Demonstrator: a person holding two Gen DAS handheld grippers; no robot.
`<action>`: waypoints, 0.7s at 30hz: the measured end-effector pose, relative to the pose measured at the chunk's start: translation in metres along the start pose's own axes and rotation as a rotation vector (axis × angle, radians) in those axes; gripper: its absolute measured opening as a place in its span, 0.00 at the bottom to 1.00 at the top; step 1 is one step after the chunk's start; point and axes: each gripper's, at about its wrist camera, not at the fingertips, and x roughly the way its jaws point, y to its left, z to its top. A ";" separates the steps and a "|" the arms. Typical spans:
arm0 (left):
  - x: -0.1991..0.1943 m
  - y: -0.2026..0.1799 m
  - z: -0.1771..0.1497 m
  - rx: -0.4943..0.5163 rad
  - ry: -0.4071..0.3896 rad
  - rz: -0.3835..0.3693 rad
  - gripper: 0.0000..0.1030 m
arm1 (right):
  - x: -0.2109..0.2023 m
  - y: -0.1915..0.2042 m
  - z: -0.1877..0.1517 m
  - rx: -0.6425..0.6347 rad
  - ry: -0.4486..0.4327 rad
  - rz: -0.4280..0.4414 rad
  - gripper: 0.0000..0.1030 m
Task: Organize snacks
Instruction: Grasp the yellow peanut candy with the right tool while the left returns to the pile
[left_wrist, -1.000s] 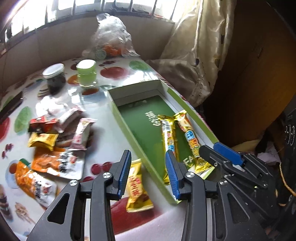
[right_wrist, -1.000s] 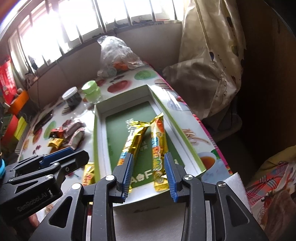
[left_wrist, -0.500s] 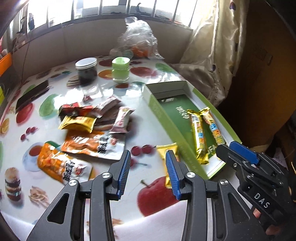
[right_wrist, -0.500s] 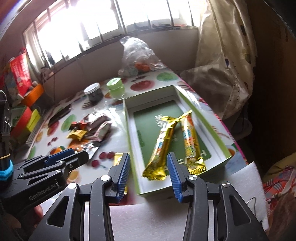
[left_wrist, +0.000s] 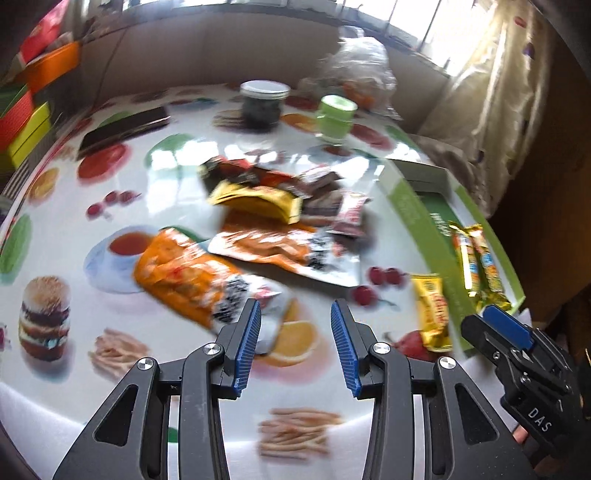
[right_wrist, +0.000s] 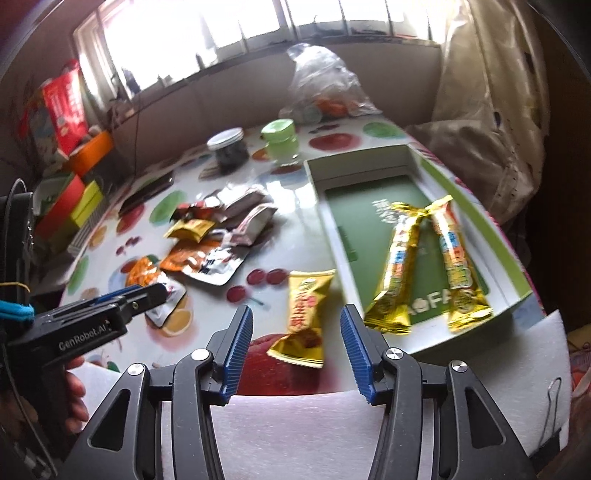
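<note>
A green and white box (right_wrist: 513, 295) on the right of the table holds two gold snack bars (right_wrist: 397, 266), also seen in the left wrist view (left_wrist: 476, 266). A yellow snack packet (right_wrist: 304, 314) lies on the table just left of the box, in front of my right gripper (right_wrist: 295, 347), which is open and empty. My left gripper (left_wrist: 295, 350) is open and empty, just short of an orange packet (left_wrist: 192, 277). A pile of small packets (left_wrist: 288, 206) lies further back.
A dark jar with a white lid (right_wrist: 227, 149), a green cup (right_wrist: 279, 142), a clear plastic bag (right_wrist: 321, 85) and a dark flat object (left_wrist: 122, 129) stand at the table's far side. Coloured boxes (right_wrist: 74, 206) sit left. A curtain (right_wrist: 491, 110) hangs right.
Both grippers swung left, away from the box. The left now faces the orange packets; the right now faces the yellow packet beside the box. Both stayed open.
</note>
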 end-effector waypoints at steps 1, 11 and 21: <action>0.001 0.008 -0.001 -0.016 0.002 0.009 0.40 | 0.002 0.003 0.000 -0.009 0.006 -0.001 0.47; 0.004 0.053 -0.010 -0.097 0.014 0.031 0.40 | 0.032 0.018 0.002 -0.049 0.063 -0.057 0.47; 0.006 0.080 -0.013 -0.155 0.020 0.032 0.40 | 0.059 0.028 0.001 -0.084 0.108 -0.127 0.37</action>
